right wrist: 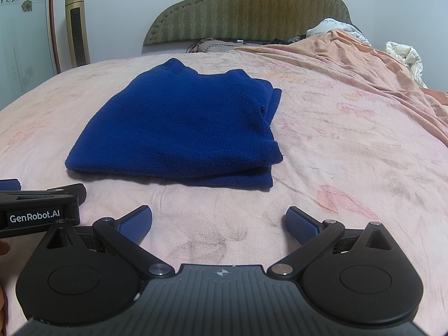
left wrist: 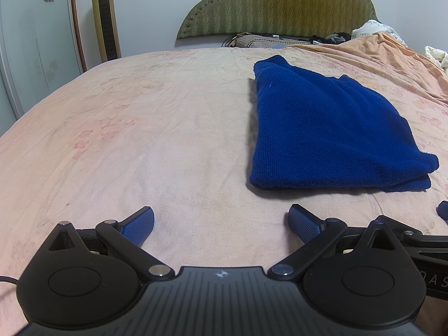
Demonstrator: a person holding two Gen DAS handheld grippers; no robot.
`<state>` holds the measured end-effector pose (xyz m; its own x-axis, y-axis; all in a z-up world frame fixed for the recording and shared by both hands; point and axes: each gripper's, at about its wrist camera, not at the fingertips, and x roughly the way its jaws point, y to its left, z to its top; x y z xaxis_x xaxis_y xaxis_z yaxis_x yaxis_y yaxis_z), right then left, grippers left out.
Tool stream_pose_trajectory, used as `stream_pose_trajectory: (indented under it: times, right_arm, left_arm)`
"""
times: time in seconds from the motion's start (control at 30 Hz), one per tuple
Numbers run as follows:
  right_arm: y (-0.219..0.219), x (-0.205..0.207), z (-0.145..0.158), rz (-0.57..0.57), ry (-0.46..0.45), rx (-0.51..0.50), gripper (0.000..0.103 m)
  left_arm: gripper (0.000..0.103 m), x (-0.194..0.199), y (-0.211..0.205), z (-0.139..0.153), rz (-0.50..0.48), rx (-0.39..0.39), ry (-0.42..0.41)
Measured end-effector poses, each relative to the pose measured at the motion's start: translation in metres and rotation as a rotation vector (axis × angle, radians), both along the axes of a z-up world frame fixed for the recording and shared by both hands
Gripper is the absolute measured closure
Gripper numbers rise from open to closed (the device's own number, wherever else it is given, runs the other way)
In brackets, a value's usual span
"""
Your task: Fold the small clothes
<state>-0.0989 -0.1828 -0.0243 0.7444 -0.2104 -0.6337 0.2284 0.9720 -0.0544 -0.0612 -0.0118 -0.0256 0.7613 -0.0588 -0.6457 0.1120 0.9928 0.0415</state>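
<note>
A dark blue knit garment [left wrist: 330,128] lies folded into a thick rectangle on the pink bedsheet [left wrist: 140,128]. It lies ahead and to the right of my left gripper [left wrist: 221,224], which is open and holds nothing. In the right wrist view the same blue garment [right wrist: 182,128] lies just ahead and slightly left of my right gripper [right wrist: 218,224], also open with nothing between its blue pads. Both grippers hover low over the sheet, short of the garment's near edge. The left gripper's body [right wrist: 42,210] shows at the left edge of the right wrist view.
A green padded headboard [left wrist: 277,2] stands at the far end of the bed. An orange blanket [right wrist: 364,64] is bunched at the far right, with white bedding [right wrist: 406,56] behind it. A gold tower fan [left wrist: 105,16] stands by the wall at the left.
</note>
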Motion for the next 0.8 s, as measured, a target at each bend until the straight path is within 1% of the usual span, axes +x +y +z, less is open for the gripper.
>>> stream_pose_trajectory:
  times: [0.8]
  right_arm:
    - [-0.0011, 0.0002, -0.0005, -0.039, -0.001, -0.008, 0.0]
  left_arm:
    - [0.0, -0.002, -0.0012, 0.0005, 0.0, -0.002, 0.0]
